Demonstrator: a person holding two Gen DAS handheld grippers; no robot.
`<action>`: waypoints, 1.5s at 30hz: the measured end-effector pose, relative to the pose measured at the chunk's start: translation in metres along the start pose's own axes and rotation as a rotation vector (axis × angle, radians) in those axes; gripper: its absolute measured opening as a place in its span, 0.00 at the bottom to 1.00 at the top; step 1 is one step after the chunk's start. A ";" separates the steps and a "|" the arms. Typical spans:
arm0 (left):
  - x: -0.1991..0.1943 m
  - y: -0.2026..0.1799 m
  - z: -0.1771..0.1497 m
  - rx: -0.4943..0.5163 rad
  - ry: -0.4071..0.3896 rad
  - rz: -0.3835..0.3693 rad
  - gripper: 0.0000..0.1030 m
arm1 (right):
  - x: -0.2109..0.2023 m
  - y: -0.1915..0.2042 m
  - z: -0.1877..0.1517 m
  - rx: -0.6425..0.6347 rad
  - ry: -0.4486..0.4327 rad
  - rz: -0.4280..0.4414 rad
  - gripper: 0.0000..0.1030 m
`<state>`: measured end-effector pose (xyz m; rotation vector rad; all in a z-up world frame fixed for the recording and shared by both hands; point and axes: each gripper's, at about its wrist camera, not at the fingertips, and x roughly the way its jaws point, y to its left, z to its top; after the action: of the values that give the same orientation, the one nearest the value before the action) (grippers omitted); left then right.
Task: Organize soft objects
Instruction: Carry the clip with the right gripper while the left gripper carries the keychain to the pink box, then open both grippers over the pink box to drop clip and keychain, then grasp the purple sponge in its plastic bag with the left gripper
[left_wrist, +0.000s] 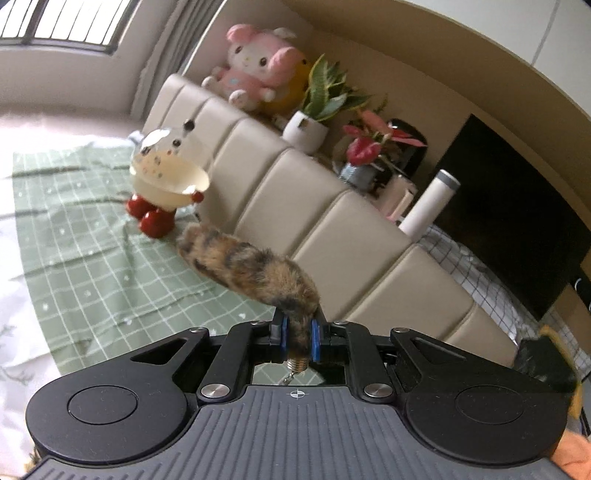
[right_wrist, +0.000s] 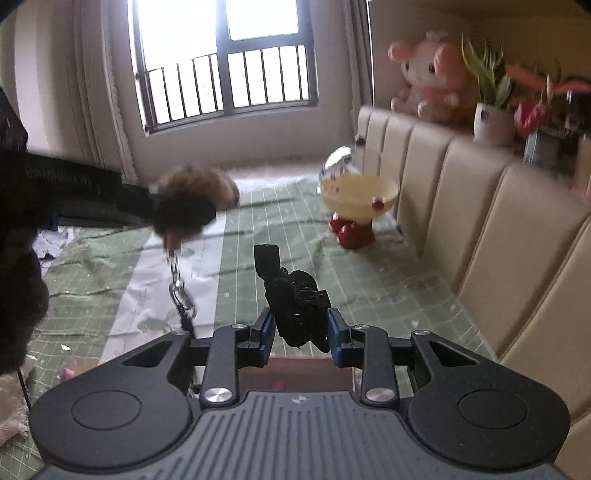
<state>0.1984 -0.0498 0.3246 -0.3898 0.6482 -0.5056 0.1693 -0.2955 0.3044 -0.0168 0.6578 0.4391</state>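
Note:
My left gripper (left_wrist: 298, 341) is shut on the thin end of a furry brown striped tail (left_wrist: 251, 269), which sticks out forward over the bed; a metal spring and clasp hang below the pads. The right wrist view shows that same furry tail (right_wrist: 195, 199) blurred at the left, held in the left gripper (right_wrist: 157, 206), with its chain and clip (right_wrist: 181, 291) dangling. My right gripper (right_wrist: 300, 330) is shut on a black woolly soft toy (right_wrist: 295, 306) with a strap poking up. A cream bowl on red feet (left_wrist: 168, 184) (right_wrist: 356, 201) stands on the bed by the headboard.
Green checked bedding (left_wrist: 92, 240) (right_wrist: 369, 288) covers the bed, with a padded beige headboard (left_wrist: 332, 229) (right_wrist: 498, 221) alongside. On the ledge behind sit a pink plush (left_wrist: 255, 62) (right_wrist: 432, 74), potted plants (left_wrist: 317, 110), and a white cylinder (left_wrist: 428, 203). A barred window (right_wrist: 225, 62) is ahead.

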 end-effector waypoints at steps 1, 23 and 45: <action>0.005 0.006 -0.004 -0.014 0.010 -0.003 0.14 | 0.009 -0.002 -0.007 0.011 0.014 0.005 0.29; 0.050 0.110 -0.197 -0.086 0.166 0.145 0.21 | 0.119 0.040 -0.164 -0.063 0.243 -0.203 0.42; -0.283 0.258 -0.284 -0.465 -0.046 0.840 0.21 | 0.104 0.327 -0.129 -0.366 0.185 0.278 0.52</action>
<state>-0.0983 0.2638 0.1228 -0.5177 0.8154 0.4634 0.0365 0.0222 0.1799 -0.3193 0.7572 0.8301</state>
